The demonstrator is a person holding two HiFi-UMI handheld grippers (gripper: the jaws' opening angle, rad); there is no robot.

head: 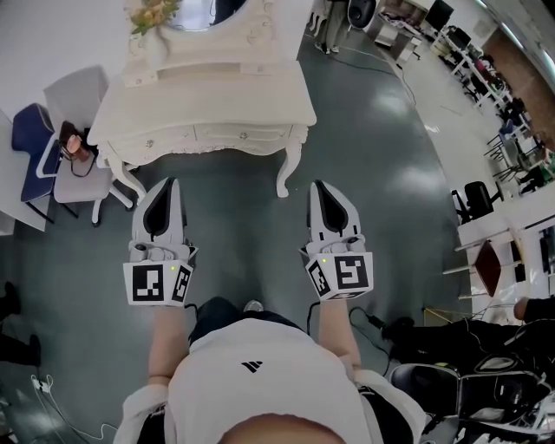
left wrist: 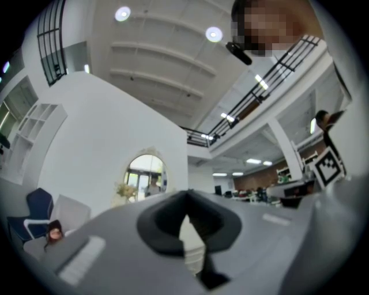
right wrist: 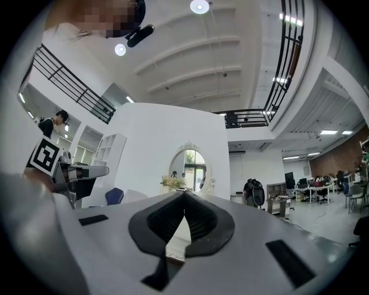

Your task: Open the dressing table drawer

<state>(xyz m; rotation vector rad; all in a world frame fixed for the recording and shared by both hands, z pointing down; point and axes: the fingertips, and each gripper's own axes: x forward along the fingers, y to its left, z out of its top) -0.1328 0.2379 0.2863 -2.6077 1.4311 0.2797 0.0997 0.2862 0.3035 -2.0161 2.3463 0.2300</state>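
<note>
Dressing table point(head: 199, 108) is at the top of my head view, white. The drawer point(head: 234, 134) in its front is flush and closed, so I can't see what's inside. Flowers point(head: 153, 13) stand on top by the oval mirror point(right wrist: 189, 167). Only markings I can make out are the square black-and-white codes on the marker cubes point(head: 159, 284). Left gripper point(head: 165, 184) and right gripper point(head: 319, 186) both have jaws pressed together with nothing between them. They point at the table, well apart from the drawer front, with bare floor point(head: 234, 225) between
</note>
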